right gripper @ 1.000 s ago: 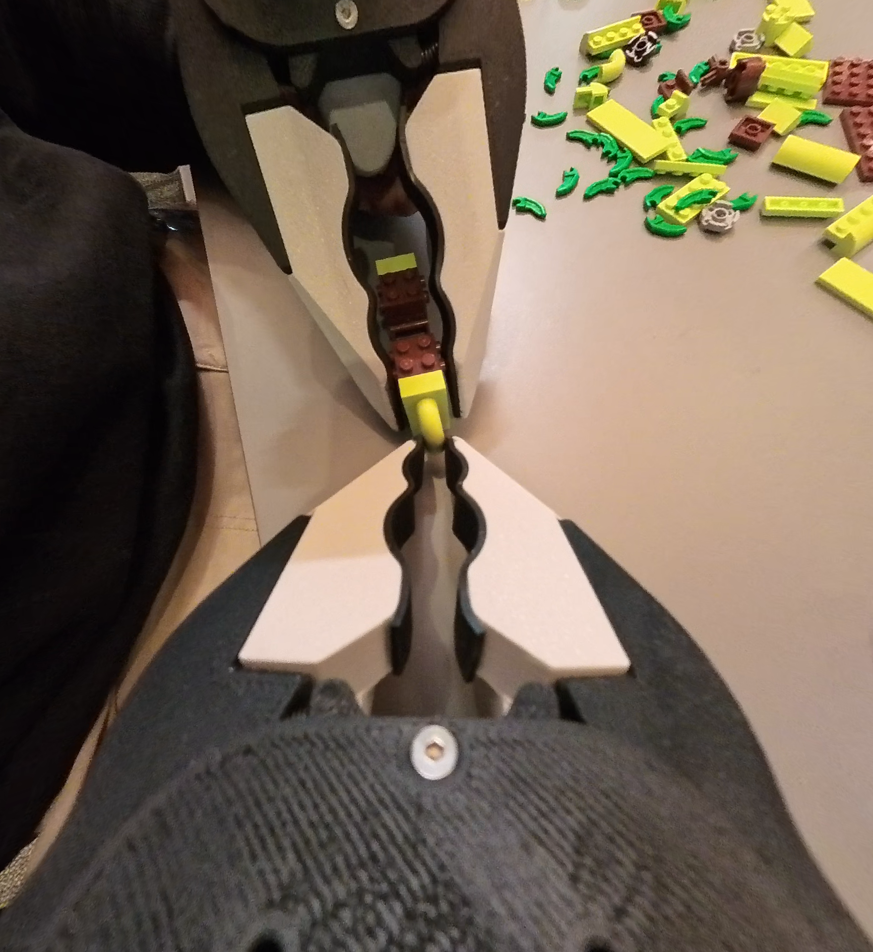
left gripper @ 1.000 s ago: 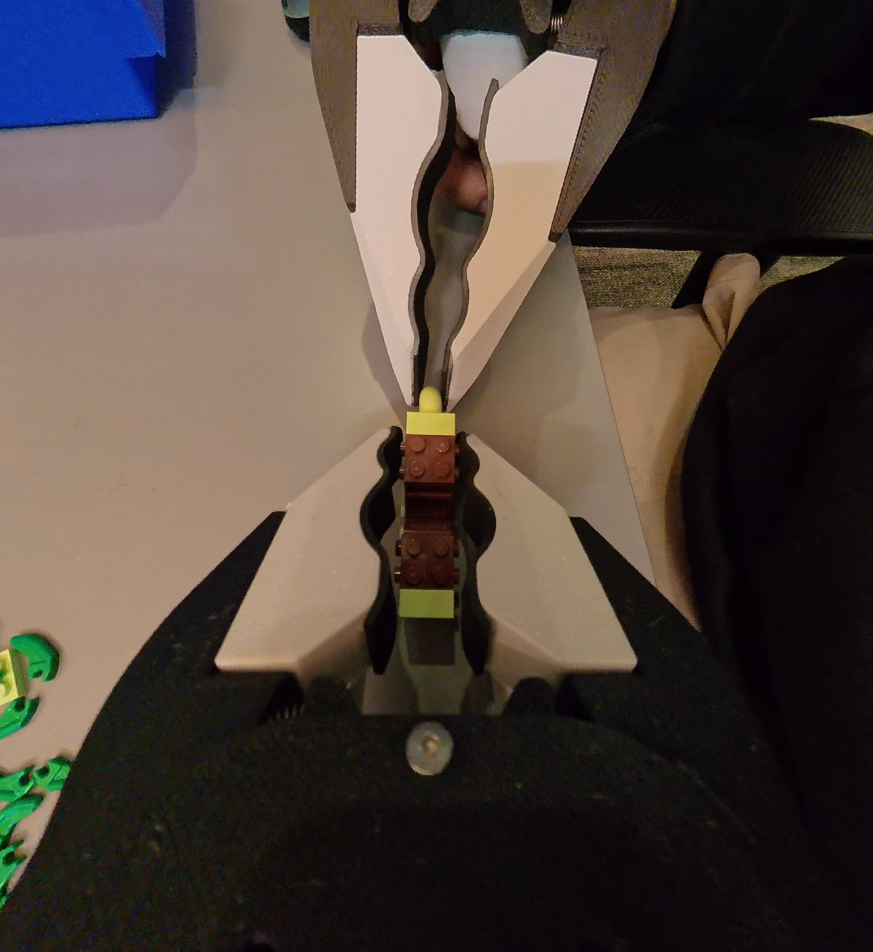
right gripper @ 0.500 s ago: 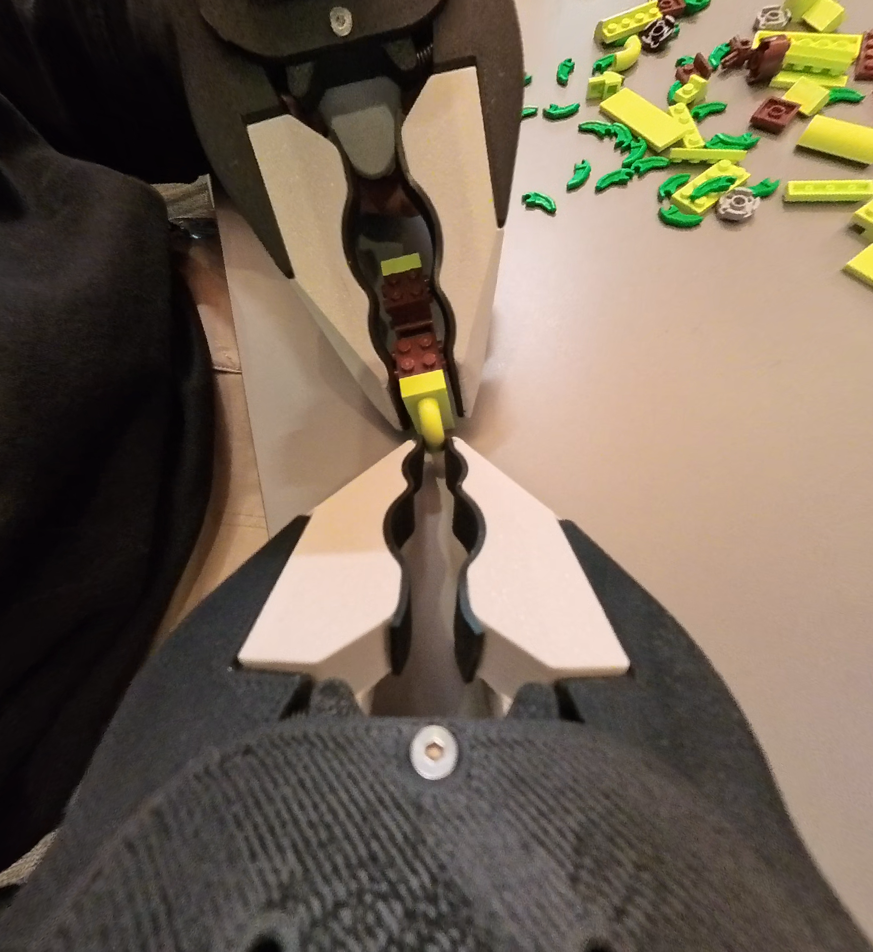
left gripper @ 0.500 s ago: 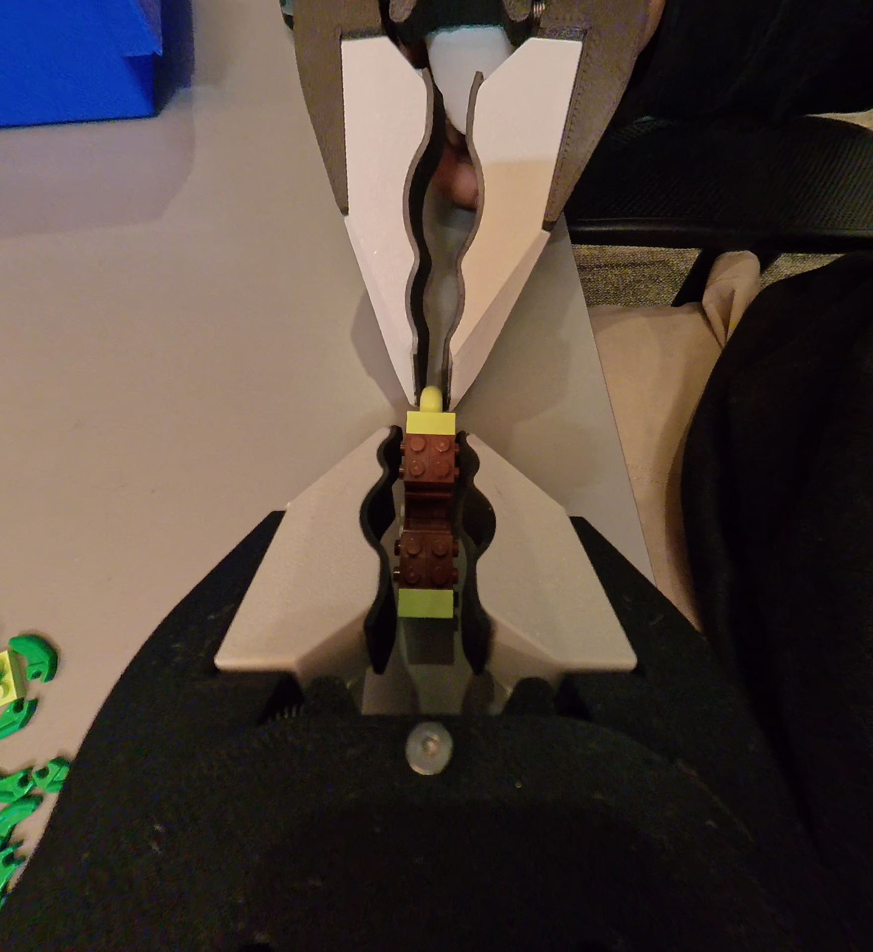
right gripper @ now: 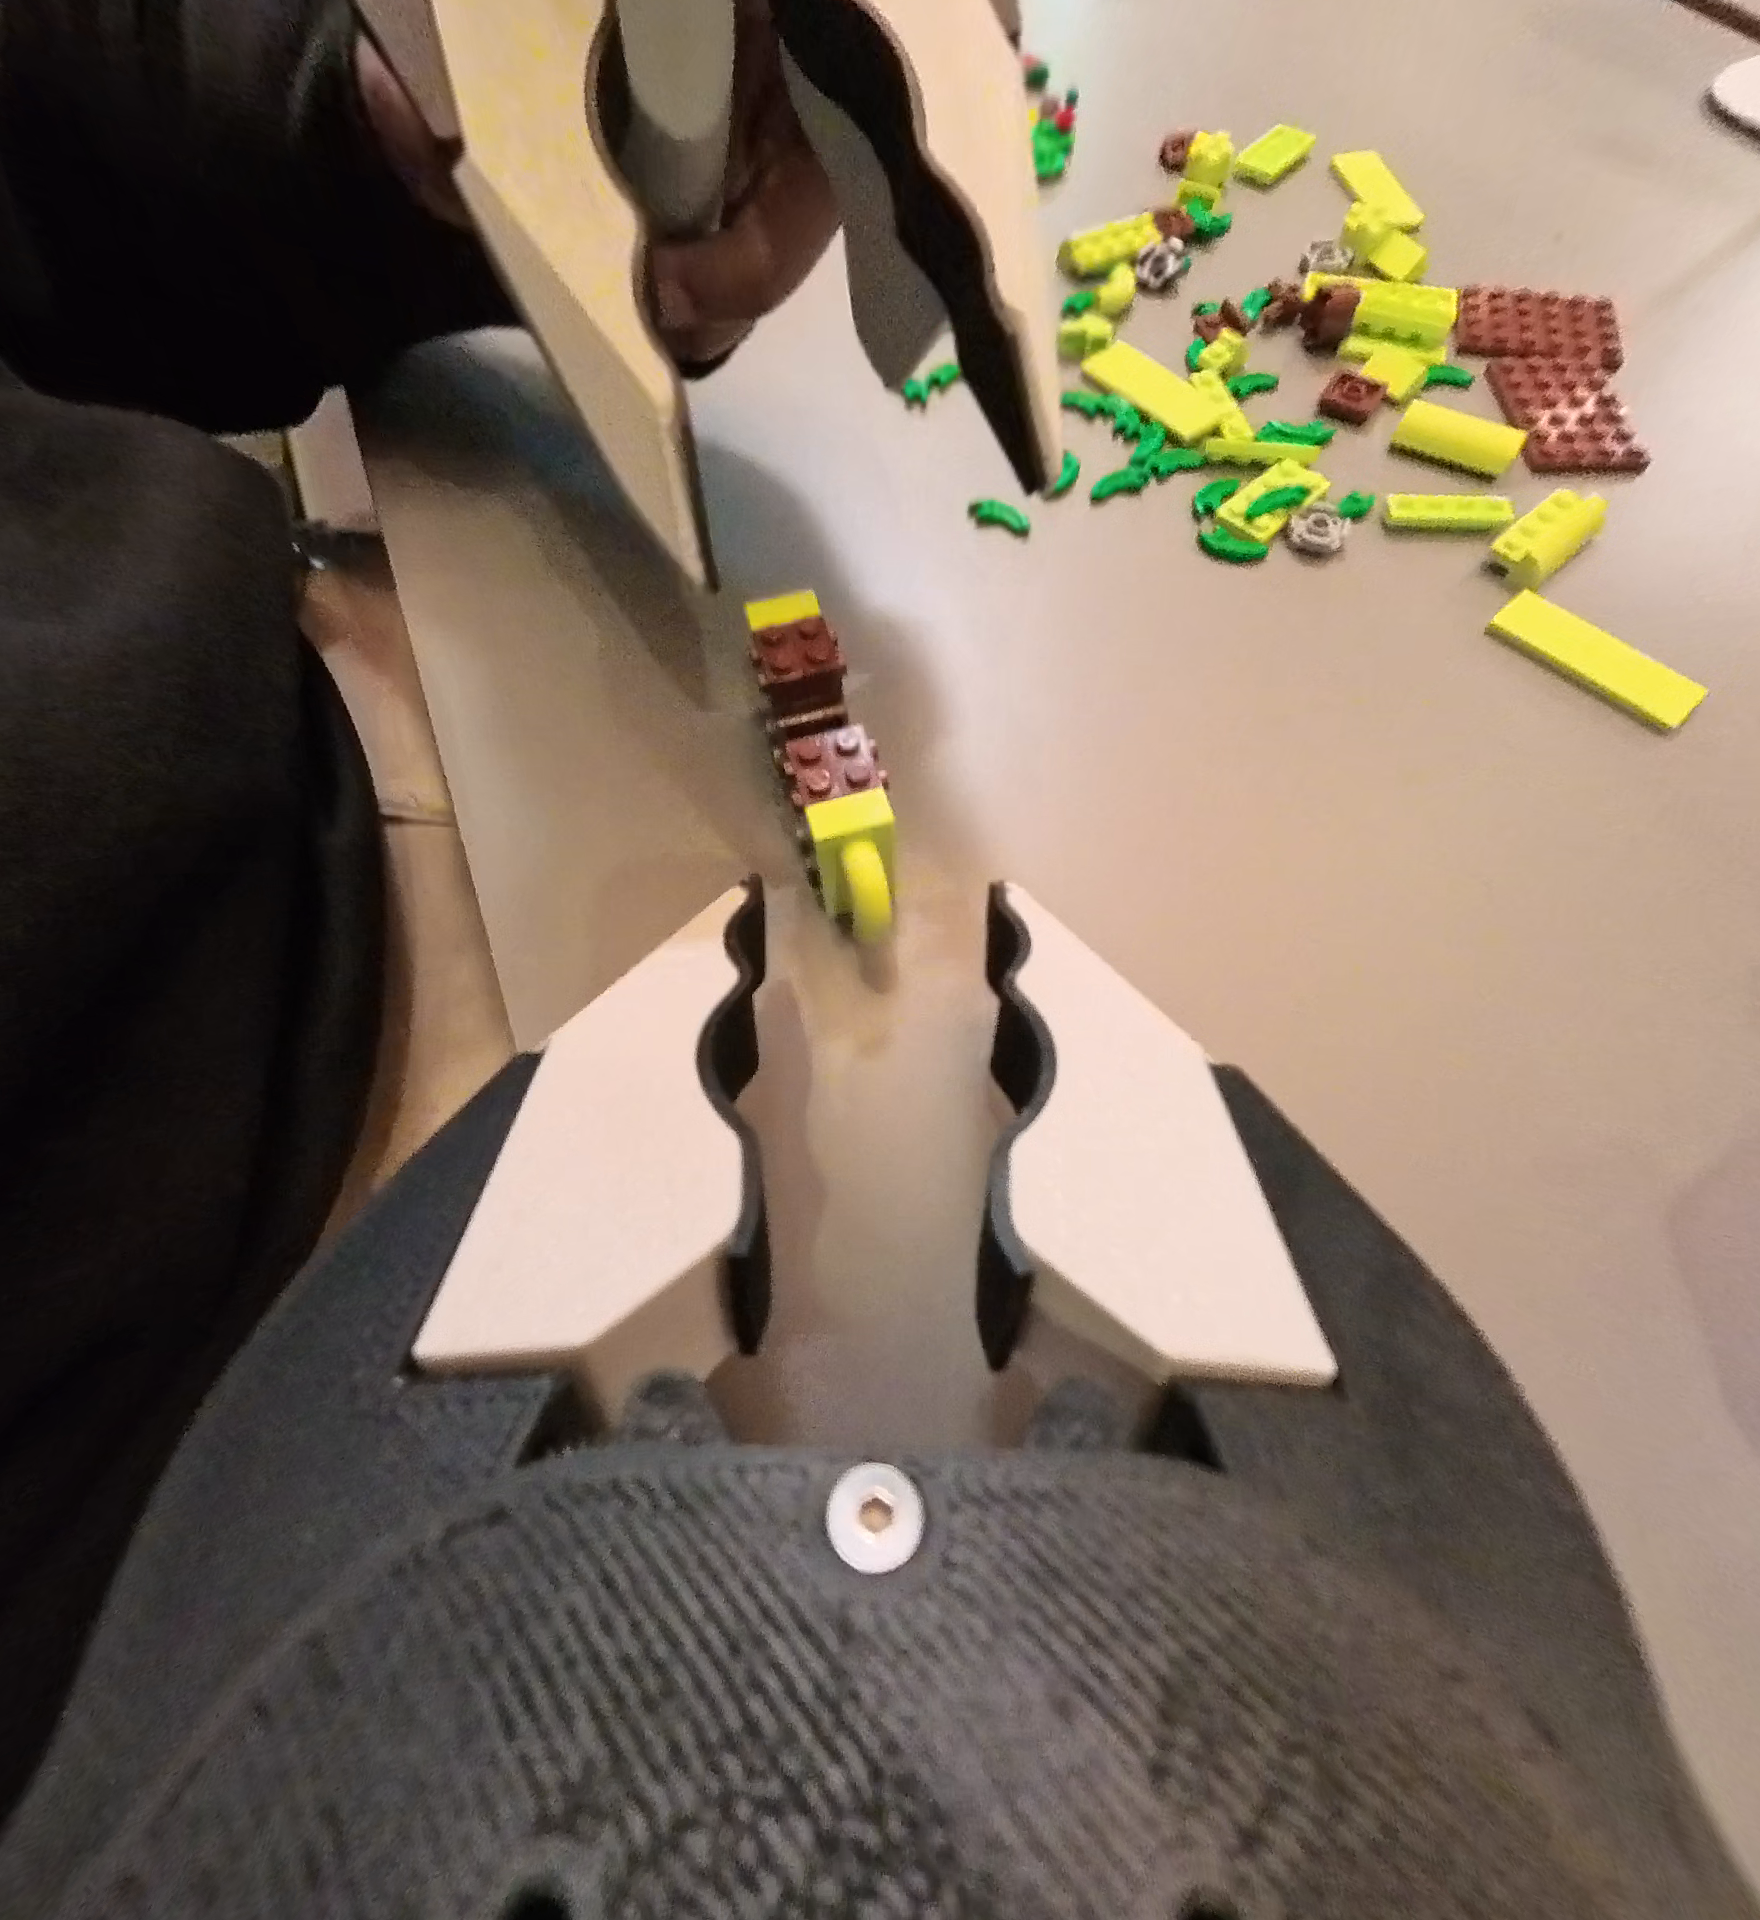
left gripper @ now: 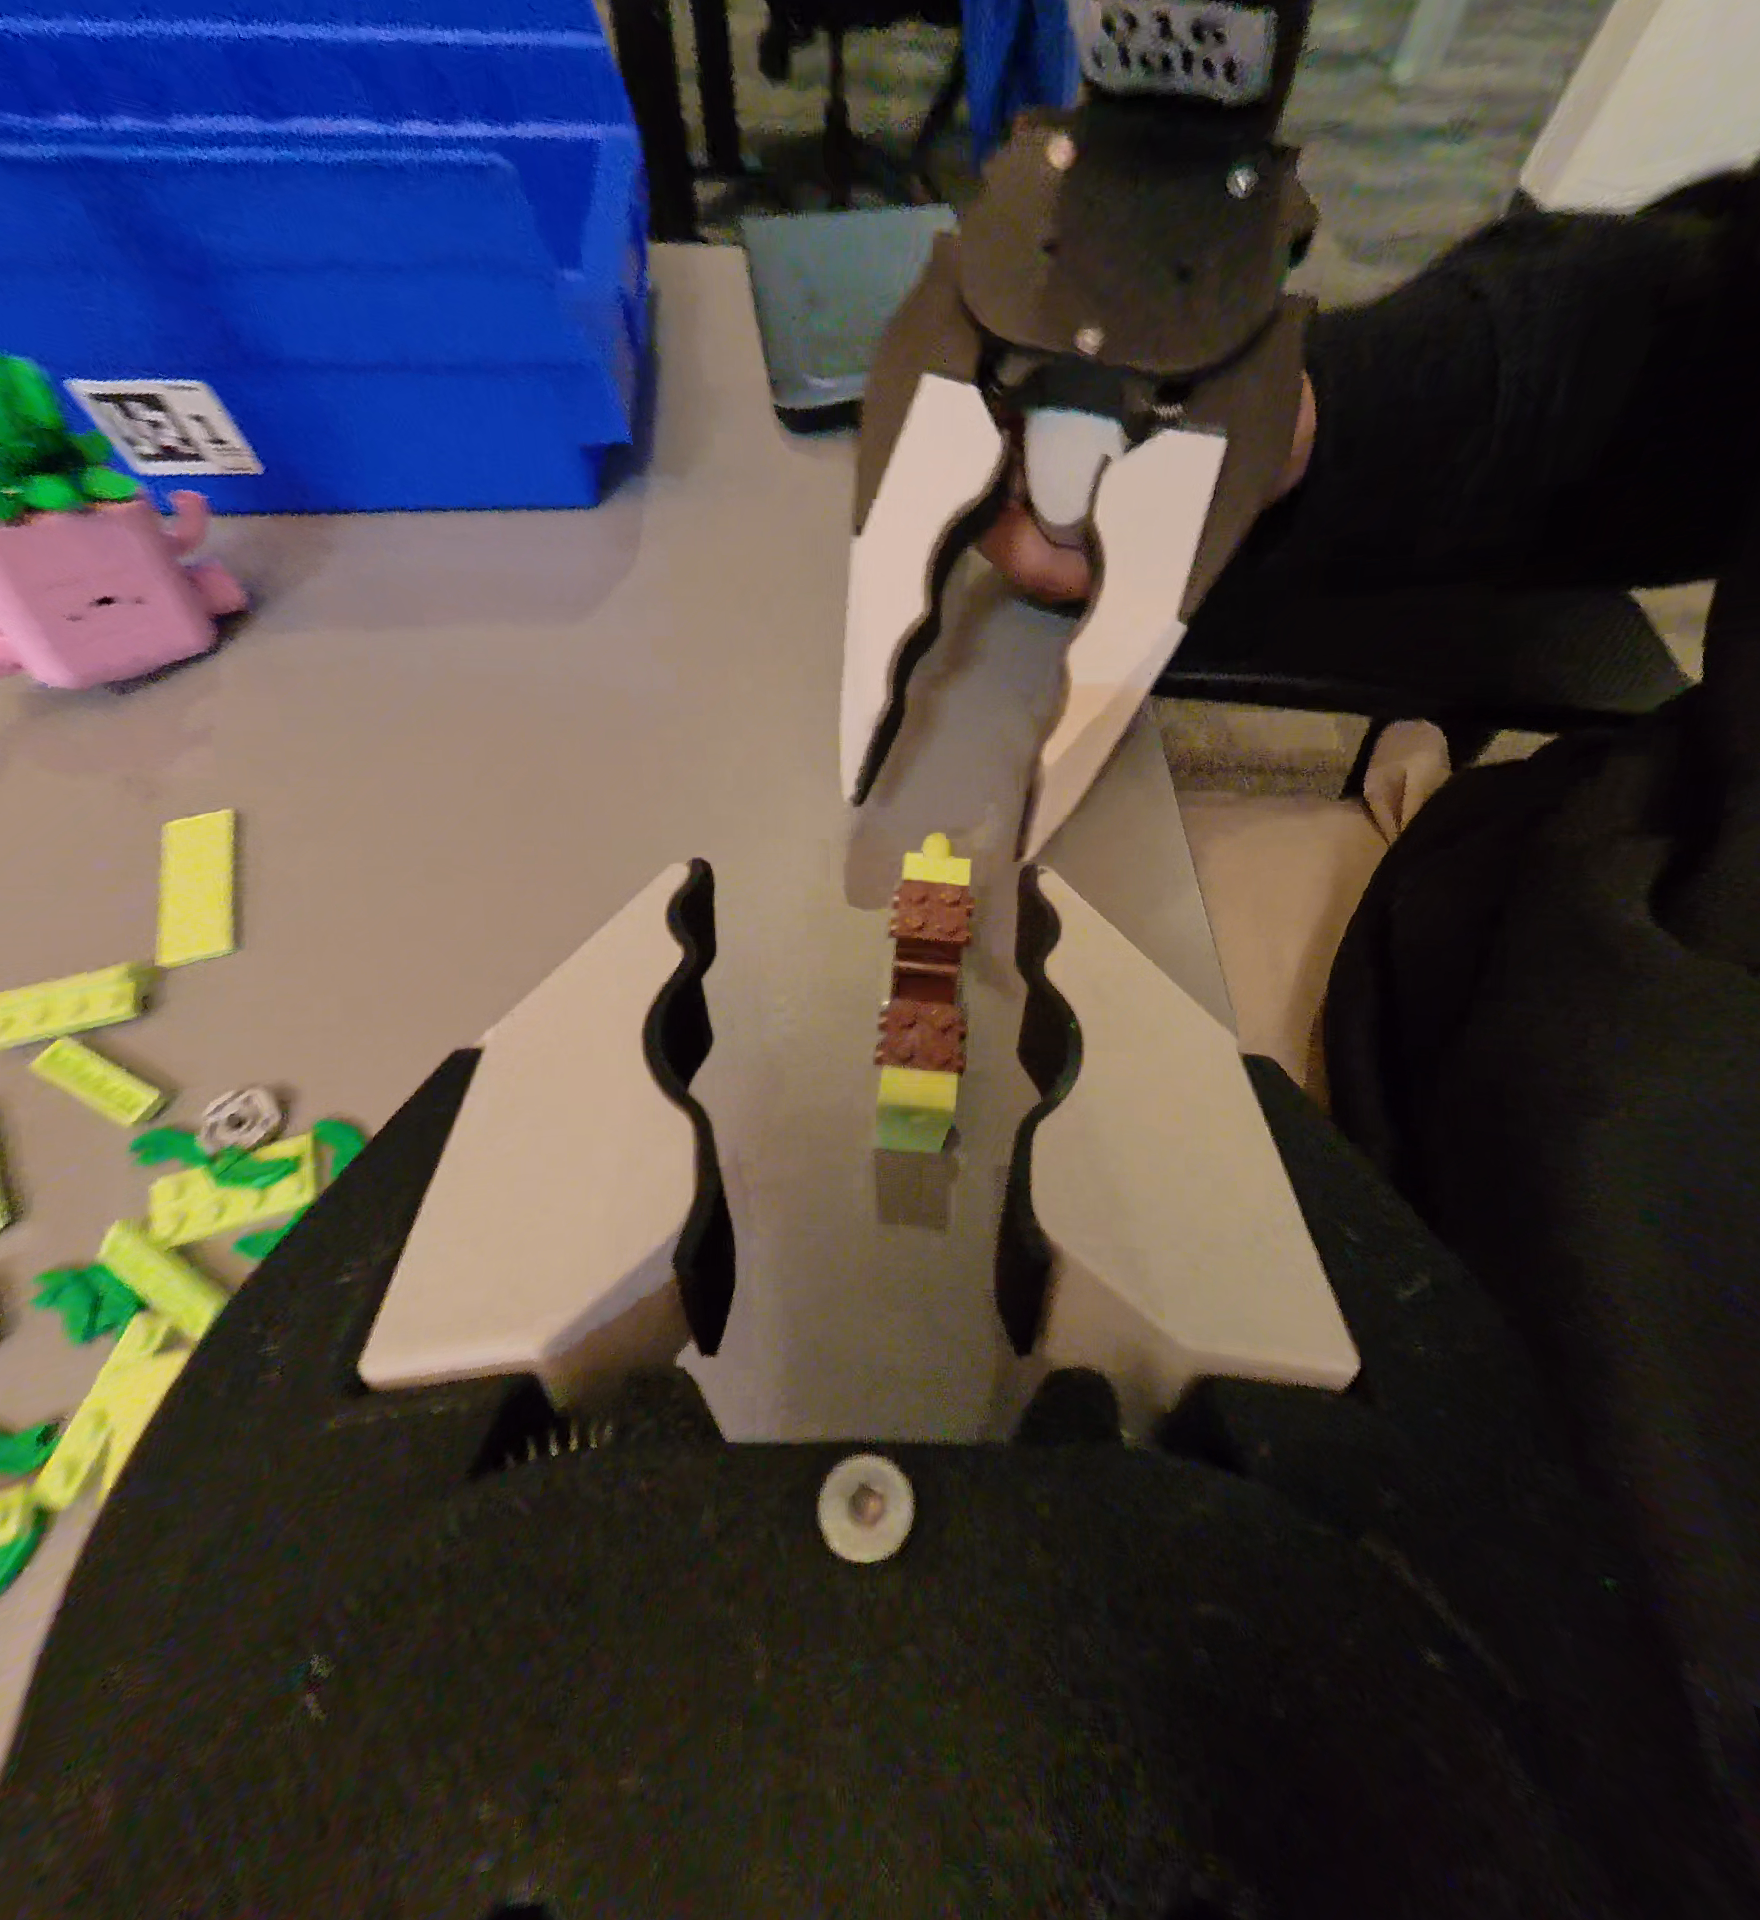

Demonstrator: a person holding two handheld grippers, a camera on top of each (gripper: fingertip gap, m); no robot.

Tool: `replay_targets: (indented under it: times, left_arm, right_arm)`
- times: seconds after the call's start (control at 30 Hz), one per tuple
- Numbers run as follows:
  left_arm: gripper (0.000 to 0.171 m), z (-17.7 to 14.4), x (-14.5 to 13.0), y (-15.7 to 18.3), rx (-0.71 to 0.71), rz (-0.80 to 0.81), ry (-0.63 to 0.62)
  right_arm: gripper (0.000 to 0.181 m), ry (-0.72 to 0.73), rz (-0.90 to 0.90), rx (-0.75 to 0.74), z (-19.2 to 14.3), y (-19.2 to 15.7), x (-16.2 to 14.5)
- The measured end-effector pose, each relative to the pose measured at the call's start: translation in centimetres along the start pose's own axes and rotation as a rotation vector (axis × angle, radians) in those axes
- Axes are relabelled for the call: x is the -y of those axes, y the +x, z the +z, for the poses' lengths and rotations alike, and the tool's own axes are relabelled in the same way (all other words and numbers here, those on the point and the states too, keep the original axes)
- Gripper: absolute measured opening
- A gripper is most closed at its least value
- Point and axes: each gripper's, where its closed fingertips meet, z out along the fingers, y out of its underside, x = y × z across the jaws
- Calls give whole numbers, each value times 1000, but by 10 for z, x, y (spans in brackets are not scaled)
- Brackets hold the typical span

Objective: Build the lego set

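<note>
A: Grippers?
B: Left gripper (left gripper: 860, 883) & right gripper (right gripper: 871, 899) both spread wide, holding nothing.
A: Lego piece?
B: Brown-and-lime assembly (left gripper: 926, 995) between the tips, prob. resting on the table (right gripper: 1271, 935); blurry. Loose bricks (right gripper: 1323, 416) well apart.

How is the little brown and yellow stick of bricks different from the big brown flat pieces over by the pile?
The brown and yellow stick is long, narrow and built from several bricks; the brown flat plates are wide, thin single pieces. The stick lies alone between both open grippers; the plates sit beside the loose pile. Both rest on the table and show studs.
</note>
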Motion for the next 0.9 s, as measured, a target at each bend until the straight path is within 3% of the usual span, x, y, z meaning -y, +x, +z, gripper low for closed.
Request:
replay_targets:
  times: [0.13,0.27,0.37,0.63,0.9]
  left_arm:
    - [58,-28,-4,-13,66,-61,74]
    - [58,-51,-5,-9,61,-119,158]
    - [61,-63,-4,2,2,-159,215]
    - [60,-65,-9,2,7,-164,216]
    - [59,-62,-12,-2,14,-184,216]
  right_arm:
    - [47,64,16,5,4,-4,14]
    - [51,-22,7,3,17,-5,7]
    - [37,-95,2,13,28,-3,0]
    - [22,-155,-54,40,46,17,1]
    - [22,-154,-67,47,61,54,12]
